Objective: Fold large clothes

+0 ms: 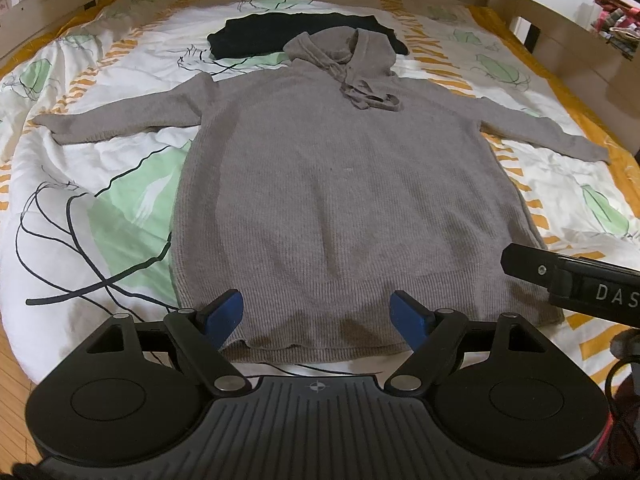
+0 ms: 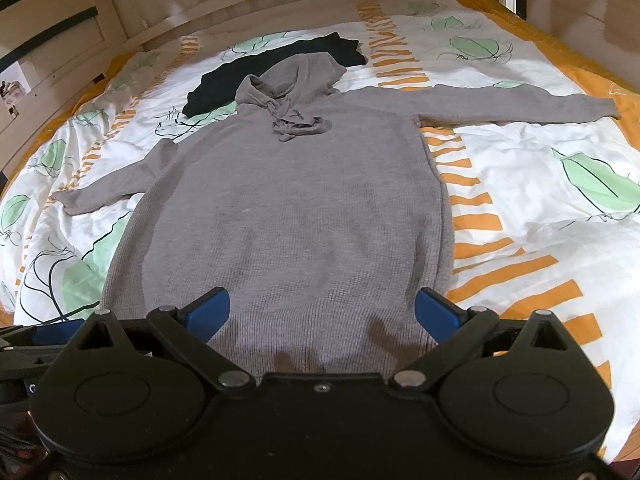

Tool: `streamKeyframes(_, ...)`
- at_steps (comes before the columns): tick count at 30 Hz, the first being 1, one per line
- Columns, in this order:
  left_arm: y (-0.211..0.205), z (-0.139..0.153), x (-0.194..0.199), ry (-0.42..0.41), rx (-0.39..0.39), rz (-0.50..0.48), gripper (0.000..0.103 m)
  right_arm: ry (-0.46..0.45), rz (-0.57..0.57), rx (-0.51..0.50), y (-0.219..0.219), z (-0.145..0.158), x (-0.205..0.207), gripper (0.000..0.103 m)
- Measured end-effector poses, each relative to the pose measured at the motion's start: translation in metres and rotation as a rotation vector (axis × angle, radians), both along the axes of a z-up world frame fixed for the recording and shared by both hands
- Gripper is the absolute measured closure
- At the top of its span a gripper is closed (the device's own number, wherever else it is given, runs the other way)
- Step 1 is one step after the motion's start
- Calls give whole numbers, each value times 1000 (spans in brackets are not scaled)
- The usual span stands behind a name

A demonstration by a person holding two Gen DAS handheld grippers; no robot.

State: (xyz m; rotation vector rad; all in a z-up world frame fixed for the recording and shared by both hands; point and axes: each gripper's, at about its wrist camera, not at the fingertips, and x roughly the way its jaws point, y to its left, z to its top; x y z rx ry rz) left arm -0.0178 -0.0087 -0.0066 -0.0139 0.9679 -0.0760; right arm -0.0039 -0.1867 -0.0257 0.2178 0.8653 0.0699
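A long grey knitted hoodie [image 1: 332, 200] lies flat on the bed, front up, sleeves spread to both sides, hood at the far end. It also shows in the right wrist view [image 2: 296, 216]. My left gripper [image 1: 318, 322] is open, its blue pads hovering over the hem's left part. My right gripper [image 2: 322, 314] is open, hovering over the hem's right part. The body of the right gripper [image 1: 576, 280] shows at the right edge of the left wrist view. Neither gripper holds any cloth.
A dark folded garment [image 1: 288, 34] lies beyond the hood, also in the right wrist view [image 2: 272, 70]. The bed has a white quilt with green leaves and orange stripes [image 1: 100, 184]. A wooden bed frame [image 2: 280, 4] borders the far side. Wooden floor [image 1: 12, 392] shows at the lower left.
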Motion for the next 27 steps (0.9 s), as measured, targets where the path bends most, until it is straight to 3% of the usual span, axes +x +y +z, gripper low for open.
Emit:
streamKeyframes(16,5,-7,6,16,-38,0,23,21,23,26,0,-6,9,4)
streamKeyframes(23,30,-17,22,-2,-239,-1,23,-24,74,60,6,-11,25,4)
streamKeyframes(27,41,-20,38,-18,-254,-19,23,-53,101,76,13,-12,42,4)
